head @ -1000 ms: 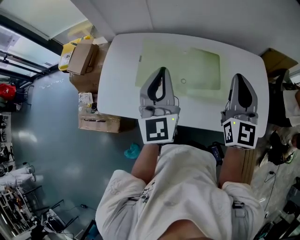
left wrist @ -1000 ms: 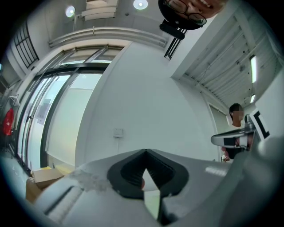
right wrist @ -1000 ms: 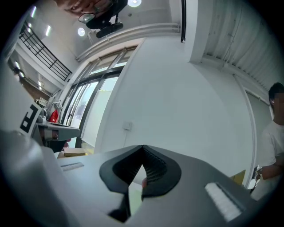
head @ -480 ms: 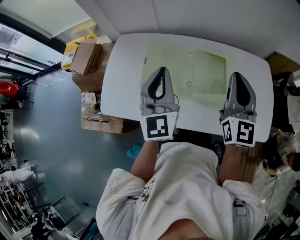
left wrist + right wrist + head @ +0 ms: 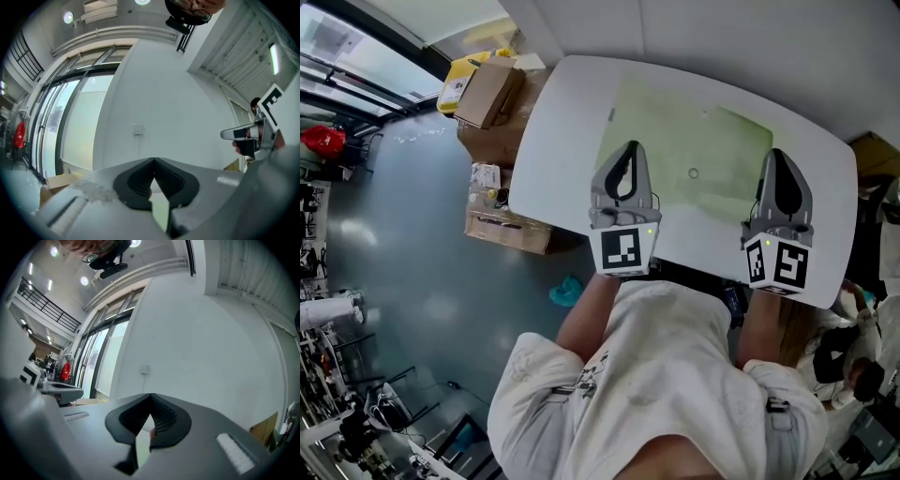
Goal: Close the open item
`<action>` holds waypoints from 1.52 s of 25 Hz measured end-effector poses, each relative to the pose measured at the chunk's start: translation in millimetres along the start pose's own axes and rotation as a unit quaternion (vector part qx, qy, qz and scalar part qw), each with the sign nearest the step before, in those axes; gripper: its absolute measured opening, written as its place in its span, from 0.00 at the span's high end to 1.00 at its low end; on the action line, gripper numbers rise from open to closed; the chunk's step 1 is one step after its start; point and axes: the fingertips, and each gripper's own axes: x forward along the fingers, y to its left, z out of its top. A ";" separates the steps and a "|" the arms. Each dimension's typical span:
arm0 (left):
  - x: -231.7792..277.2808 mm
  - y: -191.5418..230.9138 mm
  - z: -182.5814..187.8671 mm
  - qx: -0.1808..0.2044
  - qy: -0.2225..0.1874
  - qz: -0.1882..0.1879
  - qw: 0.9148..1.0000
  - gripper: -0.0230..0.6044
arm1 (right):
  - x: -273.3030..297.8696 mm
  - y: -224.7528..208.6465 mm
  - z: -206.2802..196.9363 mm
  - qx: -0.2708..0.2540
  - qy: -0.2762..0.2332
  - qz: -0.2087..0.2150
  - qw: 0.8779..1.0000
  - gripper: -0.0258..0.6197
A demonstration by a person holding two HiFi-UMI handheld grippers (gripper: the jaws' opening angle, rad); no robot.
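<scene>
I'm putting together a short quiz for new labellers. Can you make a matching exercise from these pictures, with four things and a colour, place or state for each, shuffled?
Things:
1. left gripper
2. mat
3. cardboard box
4. crumpled scrap

Descriptions:
A. teal, lying on the floor
B. pale green, flat on the white table
C. jaws together, nothing between them
D. brown, beside the table's left end

Pairs: 1-C, 2-B, 3-D, 4-A
</scene>
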 end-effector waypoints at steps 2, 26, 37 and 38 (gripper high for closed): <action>-4.7 9.5 -10.6 -0.003 0.005 0.009 1.000 0.96 | 2.4 7.4 -3.1 0.001 0.001 0.005 1.000 0.96; -37.8 71.6 -145.7 -0.029 0.122 0.090 0.988 0.74 | 22.6 43.0 -21.3 -0.026 0.036 0.042 0.998 0.96; -43.3 84.1 -195.2 -0.115 0.174 0.110 0.972 0.61 | 27.9 51.3 -25.2 -0.036 0.048 0.045 0.997 0.96; -42.5 85.1 -201.0 -0.128 0.179 0.112 0.969 0.59 | 28.4 51.9 -26.5 -0.037 0.050 0.045 0.997 0.96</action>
